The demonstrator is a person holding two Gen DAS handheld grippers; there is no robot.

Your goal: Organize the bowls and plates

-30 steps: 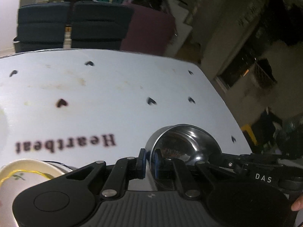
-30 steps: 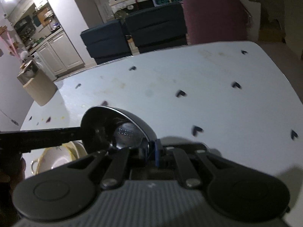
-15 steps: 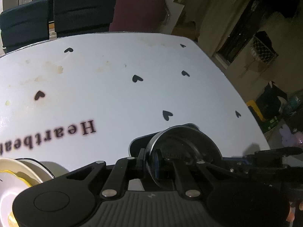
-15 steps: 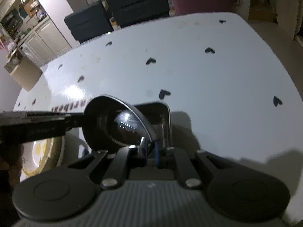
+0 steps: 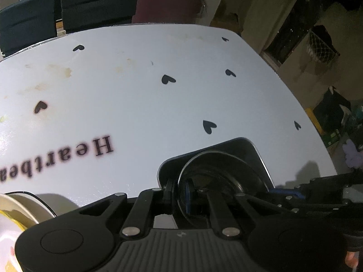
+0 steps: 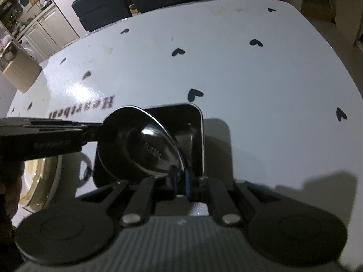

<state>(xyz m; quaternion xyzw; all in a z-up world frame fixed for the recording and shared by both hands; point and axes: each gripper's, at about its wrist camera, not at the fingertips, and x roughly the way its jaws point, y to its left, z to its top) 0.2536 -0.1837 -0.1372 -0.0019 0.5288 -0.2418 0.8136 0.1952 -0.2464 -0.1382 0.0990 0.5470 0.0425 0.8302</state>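
A round steel bowl (image 6: 145, 145) is held by both grippers, tilted, just above a square steel tray (image 6: 197, 122) on the white table. My right gripper (image 6: 180, 179) is shut on the bowl's near rim. My left gripper (image 5: 179, 192) is shut on the bowl's rim on its other side; the bowl (image 5: 217, 172) and the tray (image 5: 249, 145) show in the left wrist view too. The left gripper's body (image 6: 45, 138) reaches in from the left in the right wrist view. A white ceramic bowl with a yellow band (image 6: 43, 181) stands left of the tray.
The white table (image 5: 158, 102) has black hearts and the word "Heartbeat" printed on it. Dark chairs (image 5: 90, 2) and a maroon chair (image 5: 168, 0) stand at its far edge. The table's right edge (image 5: 301, 113) drops to a cluttered floor.
Both grippers have carried the steel bowl to the right and down over the square tray, which has come into view under it. The ceramic bowl has slid toward the left.
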